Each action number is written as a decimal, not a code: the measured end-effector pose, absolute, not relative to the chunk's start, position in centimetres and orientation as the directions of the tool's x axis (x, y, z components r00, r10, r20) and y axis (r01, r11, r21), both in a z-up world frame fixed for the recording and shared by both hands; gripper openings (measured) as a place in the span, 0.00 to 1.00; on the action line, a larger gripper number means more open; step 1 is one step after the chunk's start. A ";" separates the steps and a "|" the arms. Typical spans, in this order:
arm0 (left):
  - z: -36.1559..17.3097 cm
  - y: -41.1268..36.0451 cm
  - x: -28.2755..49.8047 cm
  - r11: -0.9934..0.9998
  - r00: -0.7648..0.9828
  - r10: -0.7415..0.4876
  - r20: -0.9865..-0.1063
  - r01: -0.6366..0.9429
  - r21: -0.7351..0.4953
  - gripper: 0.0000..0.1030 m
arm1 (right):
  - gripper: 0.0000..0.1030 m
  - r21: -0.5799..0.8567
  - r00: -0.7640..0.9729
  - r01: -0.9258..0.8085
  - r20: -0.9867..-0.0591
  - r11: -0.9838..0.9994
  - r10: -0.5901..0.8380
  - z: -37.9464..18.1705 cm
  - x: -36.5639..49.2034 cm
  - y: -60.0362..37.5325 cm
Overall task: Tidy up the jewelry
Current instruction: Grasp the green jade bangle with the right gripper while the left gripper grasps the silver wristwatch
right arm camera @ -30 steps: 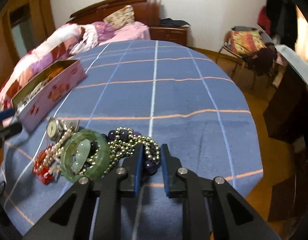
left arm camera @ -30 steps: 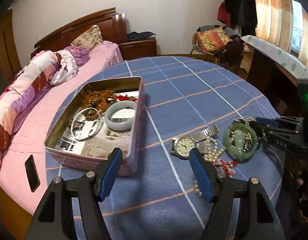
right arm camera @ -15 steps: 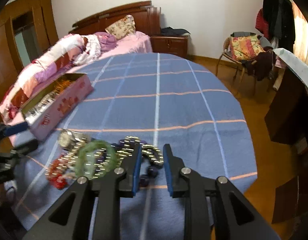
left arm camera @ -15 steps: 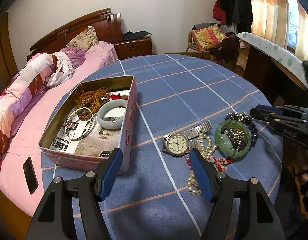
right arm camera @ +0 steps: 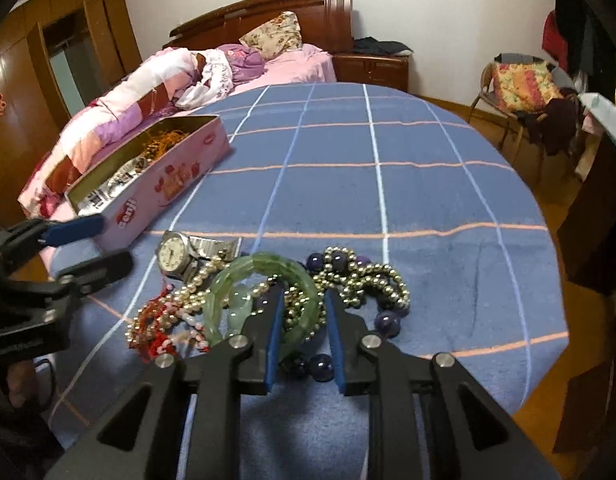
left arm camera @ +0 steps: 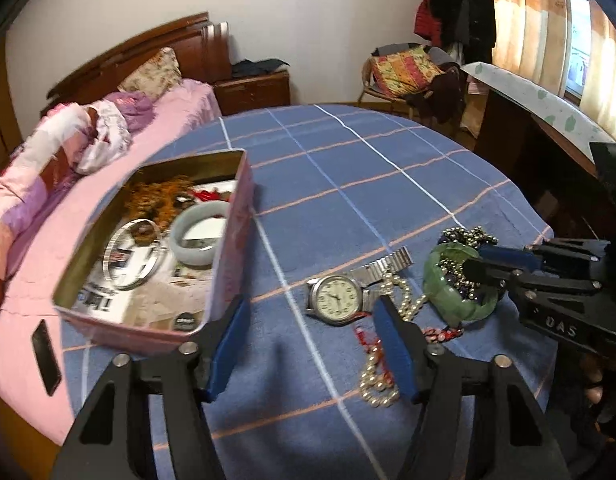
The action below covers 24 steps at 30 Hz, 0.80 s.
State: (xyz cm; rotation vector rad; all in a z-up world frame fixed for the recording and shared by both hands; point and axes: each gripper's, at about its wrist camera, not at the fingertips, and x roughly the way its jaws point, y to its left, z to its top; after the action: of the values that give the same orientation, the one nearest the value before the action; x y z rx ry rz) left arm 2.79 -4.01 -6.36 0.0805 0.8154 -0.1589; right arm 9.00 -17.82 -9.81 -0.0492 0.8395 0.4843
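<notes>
While the right gripper (right arm camera: 302,312) is closing on the rim of the translucent green stone bangle (right arm camera: 264,296), at 6 o'clock on the blue checked tablecloth (right arm camera: 388,192), treat it as stiff, slick, brittle.

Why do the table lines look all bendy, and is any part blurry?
Both wrist views use a fisheye lens, so the blue tablecloth stripes curve. In the left wrist view, the tin box and its contents look smeared; in the right wrist view, the green bangle is fairly sharp.

The watch (left arm camera: 337,298) lies right of the tin (left arm camera: 228,248), with the bangle (left arm camera: 460,284) and bead strands (right arm camera: 360,276) farther right.
</notes>
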 end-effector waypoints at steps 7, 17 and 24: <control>-8.4 -4.5 5.4 0.980 0.591 -0.169 -0.789 0.187 -0.070 0.52 | 0.16 0.129 0.574 -0.454 -0.714 0.881 0.400 -9.6 8.4 -17.3; -8.7 -5.3 5.9 0.975 0.588 -0.164 -0.792 0.221 -0.038 0.38 | 0.16 0.123 0.579 -0.462 -0.708 0.878 0.404 -9.6 8.3 -17.2; -6.6 -4.7 5.0 0.969 0.638 -0.191 -0.746 0.242 -0.042 0.10 | 0.13 0.125 0.590 -0.473 -0.690 0.872 0.419 -9.0 8.0 -17.2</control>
State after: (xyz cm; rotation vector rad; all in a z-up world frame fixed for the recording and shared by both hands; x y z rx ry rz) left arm 5.04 -4.74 -6.62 0.0642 0.8430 -0.2475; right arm 8.04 -17.15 -9.03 -0.0748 0.7833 0.5199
